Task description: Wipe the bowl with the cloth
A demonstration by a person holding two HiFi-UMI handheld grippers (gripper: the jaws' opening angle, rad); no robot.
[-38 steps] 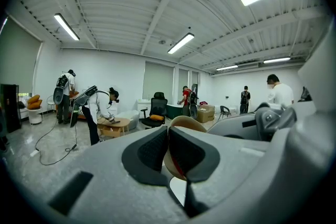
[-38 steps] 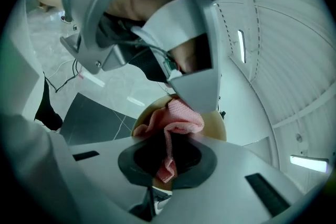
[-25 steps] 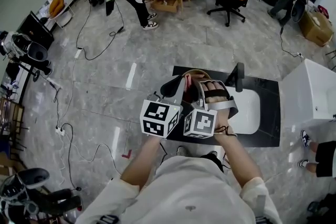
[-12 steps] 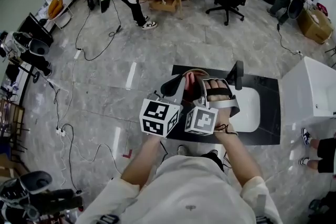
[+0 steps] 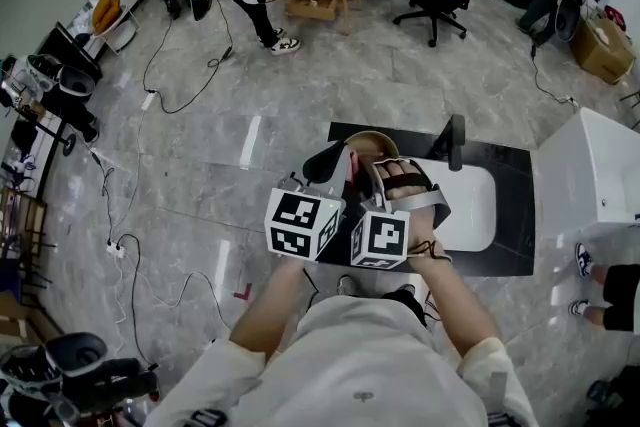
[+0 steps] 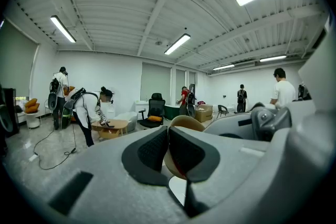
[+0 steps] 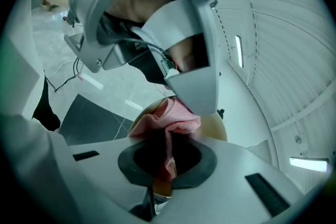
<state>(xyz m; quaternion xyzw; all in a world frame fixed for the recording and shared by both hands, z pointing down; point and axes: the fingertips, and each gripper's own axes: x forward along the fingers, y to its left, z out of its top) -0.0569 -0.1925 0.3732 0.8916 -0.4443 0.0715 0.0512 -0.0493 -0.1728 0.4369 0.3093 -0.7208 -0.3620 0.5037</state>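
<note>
Fingers of right gripper [image 7: 169, 157] pinch cloth [image 7: 170, 115], plain in its view; left gripper [image 6: 168, 132] clamps bowl [image 6: 188, 123] rim.

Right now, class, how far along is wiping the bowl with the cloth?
Done: left gripper clamps the bowl by its rim; right gripper pinches the pink cloth. In hand: the cloth lies against the bowl, so wiping looks under way. Left: finishing the wipe; how much is clean cannot be told.

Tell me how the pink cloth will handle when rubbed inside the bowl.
The cloth looks floppy: it bunches and folds beyond the right hand-held gripper, so it will likely mould to the bowl. Its dimpled weave probably grips rather than slips.
</note>
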